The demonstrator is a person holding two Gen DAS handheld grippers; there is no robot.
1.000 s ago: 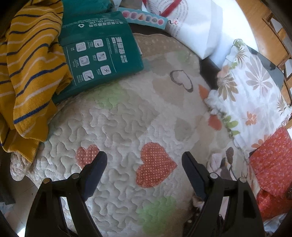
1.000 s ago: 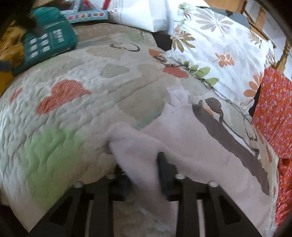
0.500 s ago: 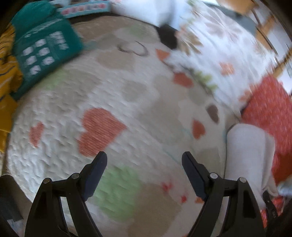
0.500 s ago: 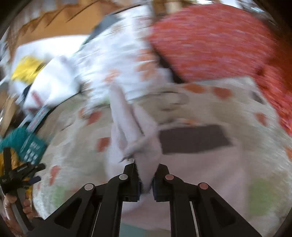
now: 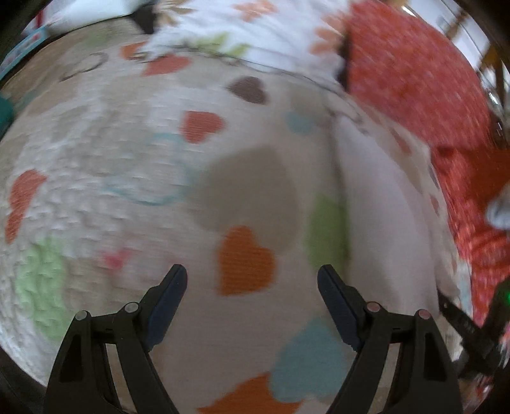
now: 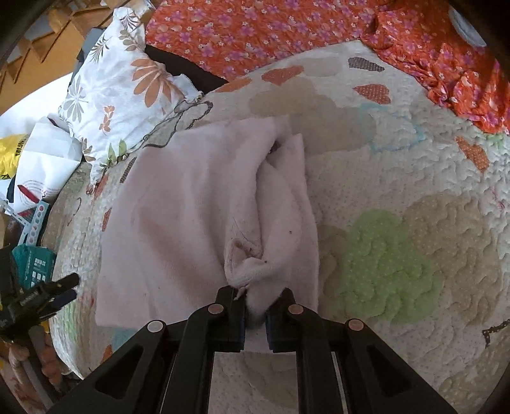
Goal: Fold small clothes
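A pale pink garment (image 6: 197,203) lies spread on the heart-patterned quilt (image 6: 414,197), with a bunched fold (image 6: 248,264) pinched up near the lens. My right gripper (image 6: 255,310) is shut on that fold. In the left wrist view the same pale garment (image 5: 382,203) shows blurred at the right, and my left gripper (image 5: 253,281) hangs open over bare quilt (image 5: 127,178) beside it, nothing between its fingers. The left gripper (image 6: 60,291) also shows at the far left of the right wrist view, held by a hand (image 6: 19,356).
A floral white pillow (image 6: 127,86) and an orange flowered cloth (image 6: 255,28) lie along the far side of the quilt. A teal package (image 6: 32,264), white bags (image 6: 38,165) and a yellow bag (image 6: 9,153) crowd the left edge. The right gripper's body (image 5: 468,324) enters low right.
My right gripper has swung round with the pink fold pinched tighter, so the garment now lies spread ahead. My left gripper, still open, has swept across the quilt toward the garment.
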